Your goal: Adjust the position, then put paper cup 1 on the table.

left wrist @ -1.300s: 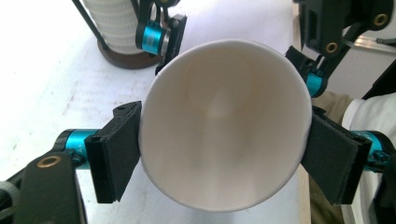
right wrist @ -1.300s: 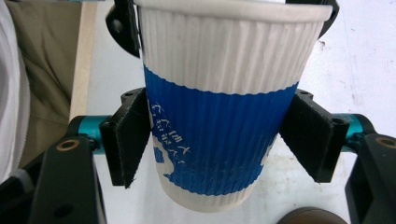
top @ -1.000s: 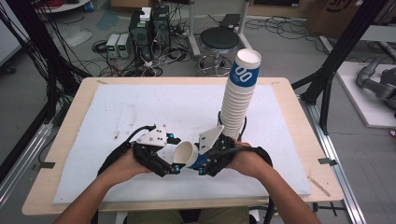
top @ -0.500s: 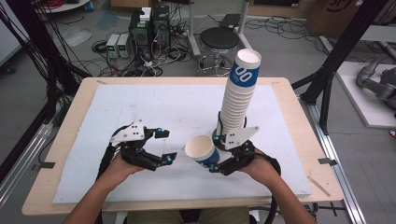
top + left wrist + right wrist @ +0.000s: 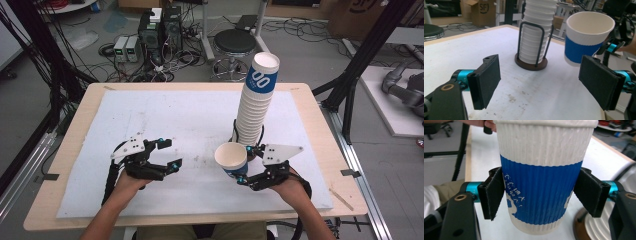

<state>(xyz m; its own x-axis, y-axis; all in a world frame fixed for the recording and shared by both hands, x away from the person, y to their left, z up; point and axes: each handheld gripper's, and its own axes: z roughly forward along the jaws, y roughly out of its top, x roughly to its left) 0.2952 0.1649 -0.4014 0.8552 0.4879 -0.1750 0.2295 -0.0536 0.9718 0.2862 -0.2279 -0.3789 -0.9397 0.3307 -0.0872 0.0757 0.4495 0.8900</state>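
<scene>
**Cup held beside the stack, open mat to the left**

Cup (image 5: 231,159), white with a blue ribbed band, sits upright between the pads of the right hand-held gripper (image 5: 243,165), which clamp its blue band from both sides, lifted off the bench (image 5: 75,130). Just behind it rises the tall stack of cups (image 5: 256,107) in a dark wire holder (image 5: 531,47) on a round base, close enough to crowd any move away from the person. The left hand-held gripper (image 5: 167,153) hangs wide and empty, well apart from the cup; its jaws have just been opening with nothing between them. The white mat (image 5: 165,115) lies bare to the left and far side. The bench's near edge runs close below both hands.
</scene>
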